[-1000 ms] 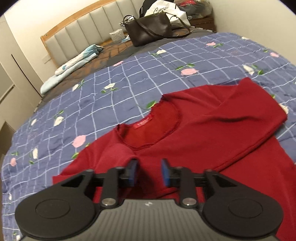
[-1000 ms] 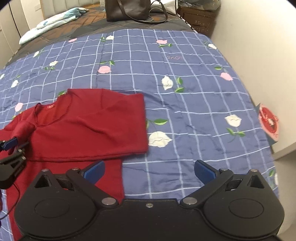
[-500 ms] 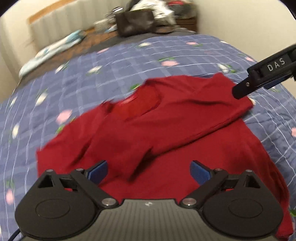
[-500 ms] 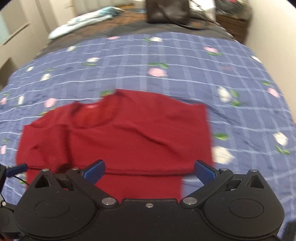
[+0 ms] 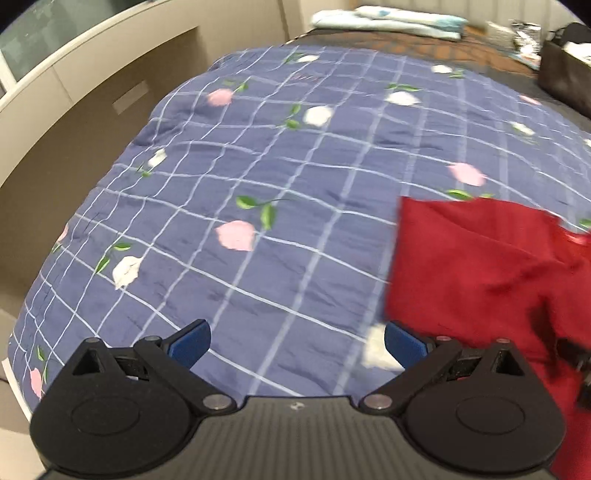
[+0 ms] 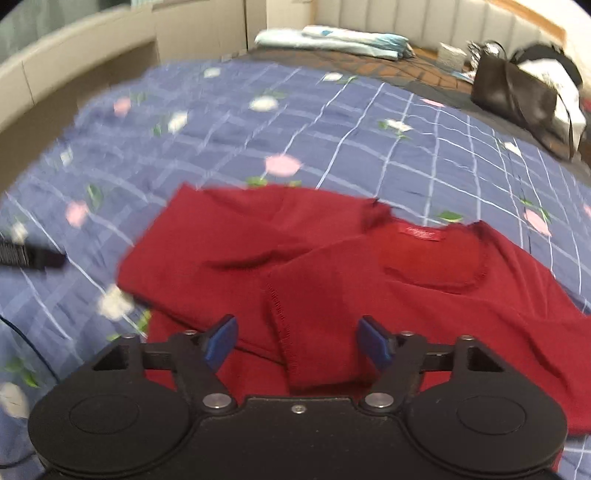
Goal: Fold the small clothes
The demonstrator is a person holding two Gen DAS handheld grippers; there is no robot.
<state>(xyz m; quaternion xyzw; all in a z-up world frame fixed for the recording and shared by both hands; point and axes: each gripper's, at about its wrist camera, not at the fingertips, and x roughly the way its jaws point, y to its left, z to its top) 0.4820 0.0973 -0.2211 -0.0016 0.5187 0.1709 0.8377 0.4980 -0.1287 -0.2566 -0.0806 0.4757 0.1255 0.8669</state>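
A dark red long-sleeved top (image 6: 332,266) lies flat on the blue checked bedspread (image 6: 332,129), both sleeves folded across its chest, neck label facing up. My right gripper (image 6: 297,341) hovers open just above the cuff of the folded sleeve (image 6: 314,332), nothing between its fingers. In the left wrist view only the top's left edge (image 5: 480,266) shows at the right. My left gripper (image 5: 295,343) is open over bare bedspread (image 5: 258,166) beside that edge, holding nothing. The left gripper's tip (image 6: 29,254) pokes in at the right wrist view's left border.
A dark handbag (image 6: 517,96) and a white bag sit near the padded headboard (image 6: 424,22). Folded light-blue bedding (image 6: 332,38) lies at the head of the bed. Beige cabinets (image 5: 74,110) run along the bed's left side.
The left gripper opened, let go of the sleeve and swung left off the top. The right gripper moved left over the top, and its view now centres on the folded sleeves.
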